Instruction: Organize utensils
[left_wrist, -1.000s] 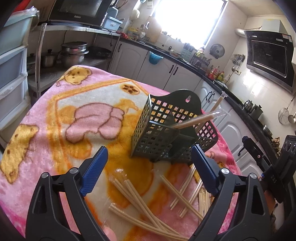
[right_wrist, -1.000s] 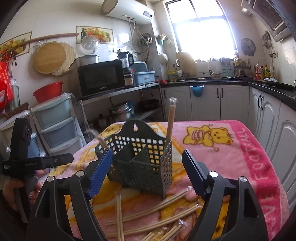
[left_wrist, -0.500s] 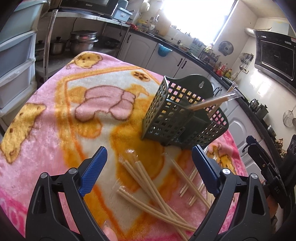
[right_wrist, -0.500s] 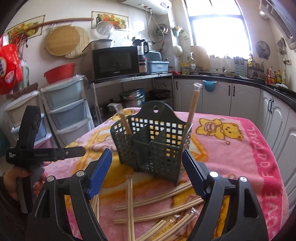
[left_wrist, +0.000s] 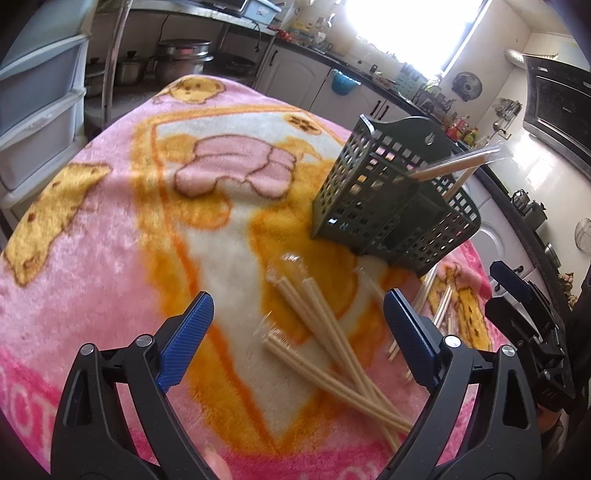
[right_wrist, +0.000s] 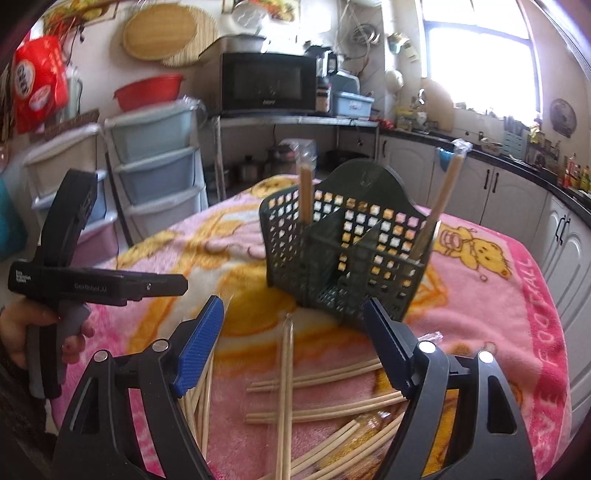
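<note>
From my left hand-held gripper (left_wrist: 297, 325) I look down on the worktop, covered by a pink cartoon blanket (left_wrist: 110, 229), and my blue pads stand wide apart with nothing between them. Several wrapped chopsticks (left_wrist: 332, 343) lie loose and crossed on the blanket just below my fingers. The dark green slotted basket (left_wrist: 391, 206) stands beyond them, upright on the blanket, with two wrapped pairs leaning out of it. My right hand-held gripper (right_wrist: 293, 325) is equally wide open and empty, pointing at the same basket (right_wrist: 347, 254) from the other side. Here one wrapped pair (right_wrist: 306, 192) stands in its left compartment and another (right_wrist: 441, 206) leans in the right one. More chopsticks (right_wrist: 321, 406) lie scattered below my right fingers.
</note>
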